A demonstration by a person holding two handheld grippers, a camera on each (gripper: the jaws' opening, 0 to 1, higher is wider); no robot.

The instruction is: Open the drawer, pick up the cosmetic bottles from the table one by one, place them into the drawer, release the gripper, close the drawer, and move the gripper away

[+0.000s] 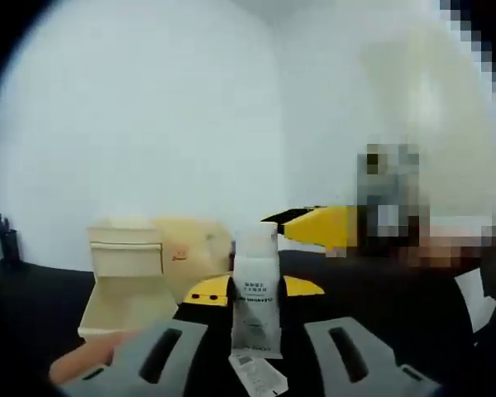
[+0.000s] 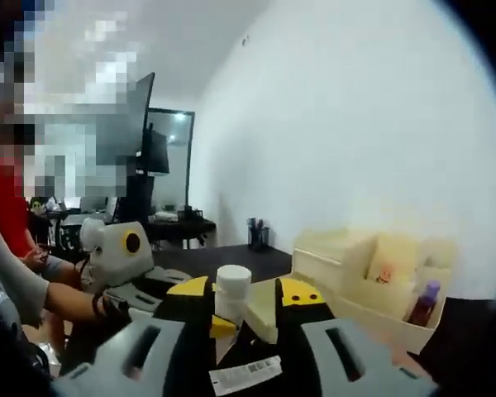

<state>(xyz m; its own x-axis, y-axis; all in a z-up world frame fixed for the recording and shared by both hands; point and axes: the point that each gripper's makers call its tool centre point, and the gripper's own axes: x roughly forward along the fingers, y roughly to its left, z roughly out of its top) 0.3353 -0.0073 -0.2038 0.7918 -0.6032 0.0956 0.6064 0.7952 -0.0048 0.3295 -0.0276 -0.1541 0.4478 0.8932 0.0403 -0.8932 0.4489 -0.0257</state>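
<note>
A white-capped cosmetic bottle [image 1: 255, 291] with a grey label stands upright between the yellow-tipped jaws of my left gripper [image 1: 256, 308], which is shut on it above the black table. In the right gripper view the same bottle [image 2: 232, 285] appears just past my right gripper [image 2: 244, 298], whose jaws stand open and apart from it. The cream drawer unit [image 1: 126, 248] has its drawer [image 1: 124, 308] pulled out at the left. In the right gripper view, the drawer unit [image 2: 347, 260] holds a purple bottle [image 2: 426, 303] in its open tray.
The black table [image 1: 380, 298] extends to the right. A dark pen holder [image 2: 259, 234] stands by the white wall. A person's forearm [image 2: 58, 299] reaches in from the left. Monitors [image 2: 159, 149] and a desk lie in the far room.
</note>
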